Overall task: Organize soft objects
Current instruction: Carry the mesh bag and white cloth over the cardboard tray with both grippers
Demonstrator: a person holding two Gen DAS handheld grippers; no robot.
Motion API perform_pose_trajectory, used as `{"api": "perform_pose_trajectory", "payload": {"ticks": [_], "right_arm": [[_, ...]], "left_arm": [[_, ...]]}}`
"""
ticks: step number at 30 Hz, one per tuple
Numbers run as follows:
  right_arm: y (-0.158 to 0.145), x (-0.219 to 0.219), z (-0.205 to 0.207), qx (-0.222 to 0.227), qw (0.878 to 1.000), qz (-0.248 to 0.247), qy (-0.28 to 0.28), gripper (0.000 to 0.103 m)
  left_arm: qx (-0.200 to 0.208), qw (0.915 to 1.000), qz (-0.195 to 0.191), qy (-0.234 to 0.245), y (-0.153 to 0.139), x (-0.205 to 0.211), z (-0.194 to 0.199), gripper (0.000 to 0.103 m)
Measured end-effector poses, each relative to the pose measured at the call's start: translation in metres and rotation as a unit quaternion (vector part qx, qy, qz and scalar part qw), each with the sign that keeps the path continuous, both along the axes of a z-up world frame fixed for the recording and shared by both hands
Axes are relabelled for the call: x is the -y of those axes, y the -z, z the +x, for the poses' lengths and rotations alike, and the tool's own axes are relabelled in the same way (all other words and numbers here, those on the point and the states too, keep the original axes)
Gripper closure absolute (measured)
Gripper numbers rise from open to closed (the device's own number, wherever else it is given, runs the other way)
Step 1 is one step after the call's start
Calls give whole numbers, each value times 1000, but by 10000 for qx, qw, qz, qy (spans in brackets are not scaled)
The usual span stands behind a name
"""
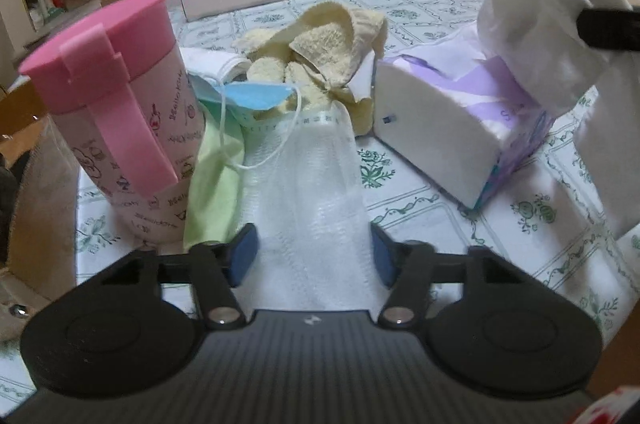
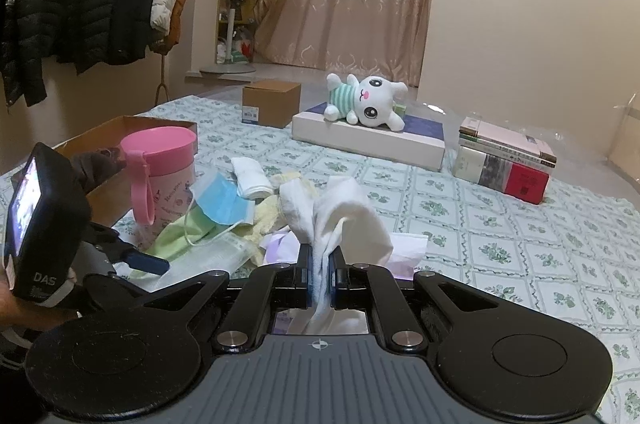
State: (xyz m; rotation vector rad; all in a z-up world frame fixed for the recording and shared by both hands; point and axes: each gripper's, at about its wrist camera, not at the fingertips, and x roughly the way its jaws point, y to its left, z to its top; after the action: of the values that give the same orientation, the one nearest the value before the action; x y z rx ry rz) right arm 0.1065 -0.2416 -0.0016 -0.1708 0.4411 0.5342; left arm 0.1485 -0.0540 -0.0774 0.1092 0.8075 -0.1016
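Left gripper (image 1: pixel 314 256) has its blue pads (image 1: pixel 245 252) apart, straddling the near end of a white mesh pouch (image 1: pixel 308 192) without pressing on it as far as I can see. I'd push in a bit deeper and get both layers before closing, because that netting looks slippery and the blue face mask (image 1: pixel 248 100) has its ear loop draped across the pouch, so it could tag along. The pouch lies near the front edge of the patterned tablecloth (image 1: pixel 420 192), between the pink cup (image 1: pixel 116 112) and the tissue pack (image 1: pixel 452 128). Right gripper (image 2: pixel 319 274) is clamped on a white cloth (image 2: pixel 348 220), held up above the tissue pack. Hard to read: the yellow towel (image 1: pixel 320 48) pile buries whatever's under it, and the pouch's near end vanishes under the gripper body.
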Motion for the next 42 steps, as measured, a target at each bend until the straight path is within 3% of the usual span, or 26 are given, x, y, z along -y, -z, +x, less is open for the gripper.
{"api": "perform_pose_trajectory", "payload": {"ticks": [3,6,15,30,42], "right_arm": [[1,-1,0,-15,10000,17,-12,96],[-1,0,-2,2,10000,40,-22,96],[-8,3,-13,61,9999,81,26,96],[-38,-18,-37,356,9988,248,-234,96],[-59,-39,-61,529,9970,324,-465,96]], "left_arm": [[-18,10000,31,46,-3,2,-1,87],[-68,9999,-65,56,-6,-1,-6,100],[-114,9967,-561,573,-26,-8,-51,101],[295,9930,-822,791,-84,-30,-96,101],[414,9932,-835,703,-101,-54,-147,101]]}}
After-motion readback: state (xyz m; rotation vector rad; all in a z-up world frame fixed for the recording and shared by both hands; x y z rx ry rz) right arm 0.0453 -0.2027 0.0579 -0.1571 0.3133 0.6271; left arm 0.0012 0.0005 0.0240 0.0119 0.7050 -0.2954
